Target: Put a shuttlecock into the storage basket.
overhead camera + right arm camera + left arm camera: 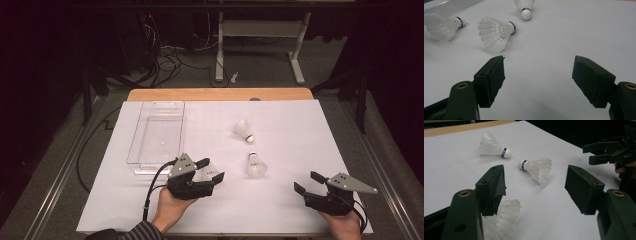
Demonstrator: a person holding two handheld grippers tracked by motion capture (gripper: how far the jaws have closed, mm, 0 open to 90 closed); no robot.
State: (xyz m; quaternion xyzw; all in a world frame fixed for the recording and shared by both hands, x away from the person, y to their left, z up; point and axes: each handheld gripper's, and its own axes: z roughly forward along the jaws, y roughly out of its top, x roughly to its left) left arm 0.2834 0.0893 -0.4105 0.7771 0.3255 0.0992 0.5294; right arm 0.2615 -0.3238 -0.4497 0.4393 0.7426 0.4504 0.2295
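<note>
Left claw (pixel 212 170), spread, lower centre of high view, straddling one shuttlecock (pixel 210 171); left gripper view shows its feathers under the left jaw. Right claw (pixel 309 182), spread, lower right, holding nothing. Two more shuttlecocks (pixel 256 165) (pixel 244 130) mid-tabletop (pixel 290 210). Clear tray (pixel 145 162) upper left. Blue bands carry writing too small to read.

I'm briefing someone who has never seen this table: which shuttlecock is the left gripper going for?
Start at the clear plastic tray on the white sheet's left side. Just off its near right corner, the left gripper hangs open. The shuttlecock between its fingers is the one; the other two lie farther right, in the open.
</note>
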